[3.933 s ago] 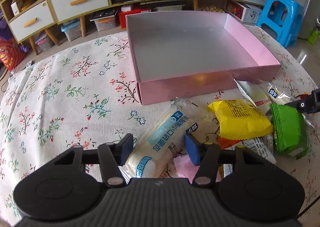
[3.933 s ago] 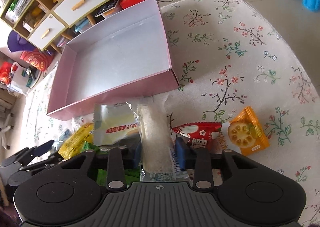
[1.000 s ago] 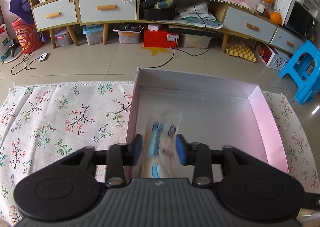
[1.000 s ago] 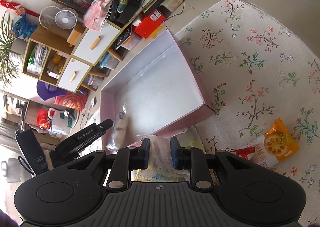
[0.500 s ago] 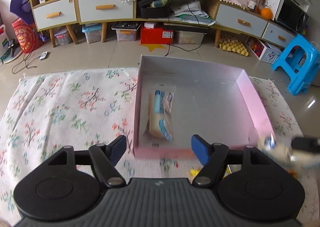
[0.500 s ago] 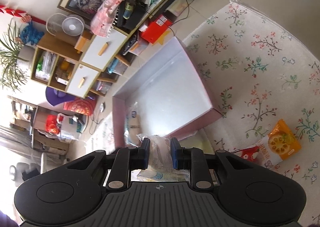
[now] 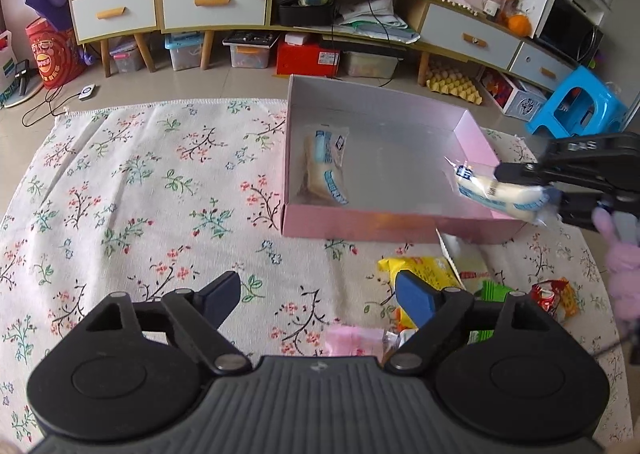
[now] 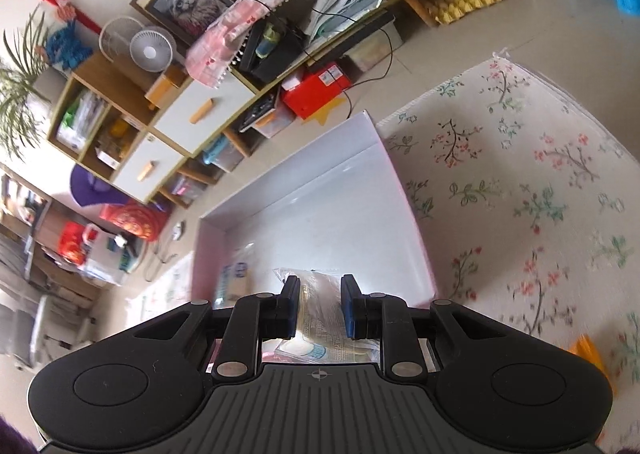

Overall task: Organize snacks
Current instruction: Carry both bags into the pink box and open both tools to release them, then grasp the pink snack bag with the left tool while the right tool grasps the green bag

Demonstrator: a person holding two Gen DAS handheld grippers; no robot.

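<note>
A pink box point(image 7: 360, 223) with a silver inside stands on the floral cloth. A white-and-blue snack packet point(image 7: 326, 170) lies inside it along the left wall. My left gripper point(image 7: 318, 294) hovers over the cloth in front of the box, its jaws opening with nothing between them. My right gripper point(image 7: 520, 190) is shut on a clear packet of white snack point(image 7: 496, 194), held over the box's near right corner. In the right wrist view that packet point(image 8: 320, 294) sits pinched in the right gripper point(image 8: 320, 306) above the box floor point(image 8: 320, 214).
Loose snacks lie in front of the box at the right: a yellow packet point(image 7: 424, 270), a green one point(image 7: 492, 290), a red-orange one point(image 7: 554, 294) and a pink one point(image 7: 352, 340). An orange packet point(image 8: 588, 350) lies on the cloth. Cabinets and a blue stool point(image 7: 576, 106) stand beyond the table.
The left gripper let go of the white-and-blue packet inside the box, opened wide and drew back to the near side. The right gripper carried its packet over the box's right corner.
</note>
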